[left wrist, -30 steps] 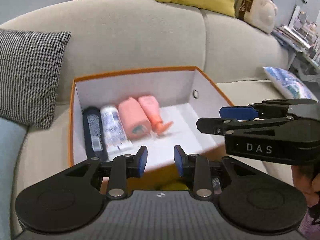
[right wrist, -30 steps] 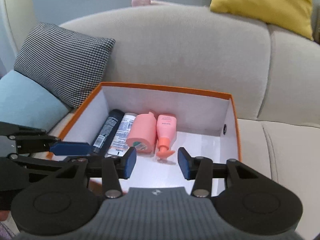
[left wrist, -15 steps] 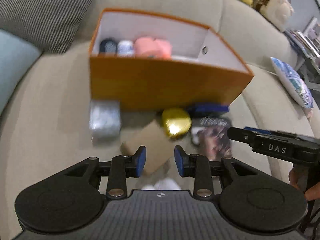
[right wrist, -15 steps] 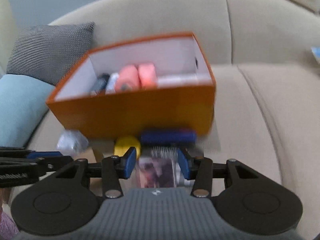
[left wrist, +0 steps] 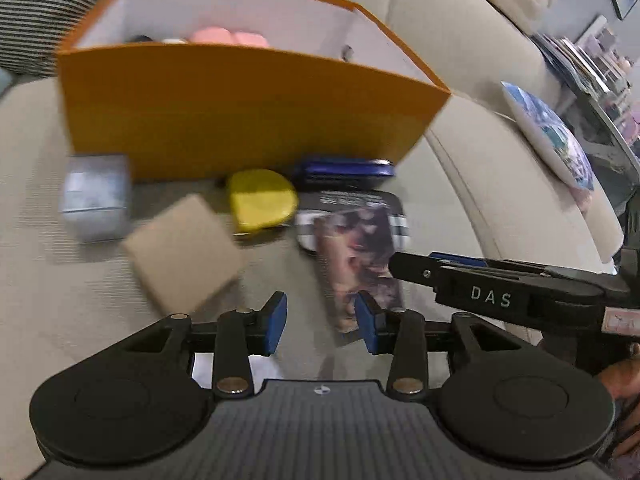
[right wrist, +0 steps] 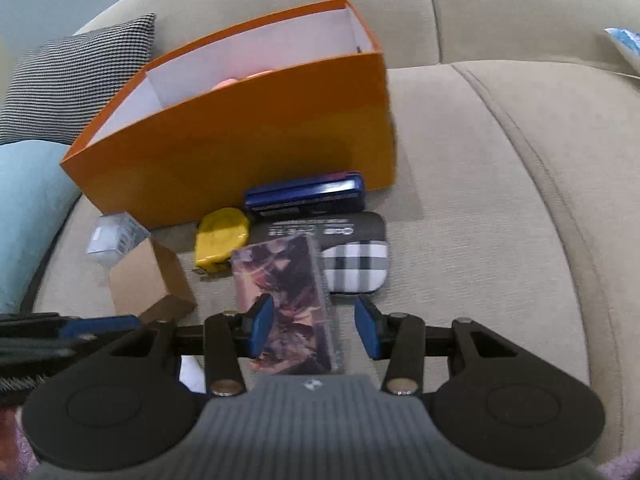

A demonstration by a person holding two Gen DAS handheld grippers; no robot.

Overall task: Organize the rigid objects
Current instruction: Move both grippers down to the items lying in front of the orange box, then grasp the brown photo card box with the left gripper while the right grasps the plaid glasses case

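Rigid objects, partly sorted. Pink bottles (left wrist: 228,36) already inside the orange box (left wrist: 256,112), tops just showing above its near wall; other contents mostly hidden from these views.

Six pieces left outside, all on the sofa seat (right wrist: 480,200) in front of the box:
- blue case (left wrist: 344,168), touching the box's near wall
- yellow tape measure (left wrist: 260,200), just in front of that wall, left of the blue case
- silver-grey box (left wrist: 94,196), at the box's front left corner
- brown cardboard box (left wrist: 184,248), further out from the wall
- plaid pouch (right wrist: 356,264), in front of the blue case
- picture-printed pack (right wrist: 288,300), furthest from the box, overlapping the pouch

Left gripper (left wrist: 320,316): jaws apart, just opened wider, only sofa fabric between them. Right gripper (right wrist: 314,328): jaws apart, straddling the near end of the printed pack, with a gap visible on one side and no squeeze apparent.

Judged less than half done. Printed pack likely next, still to be clamped, lifted and carried over the near wall, with the five other pieces to follow.
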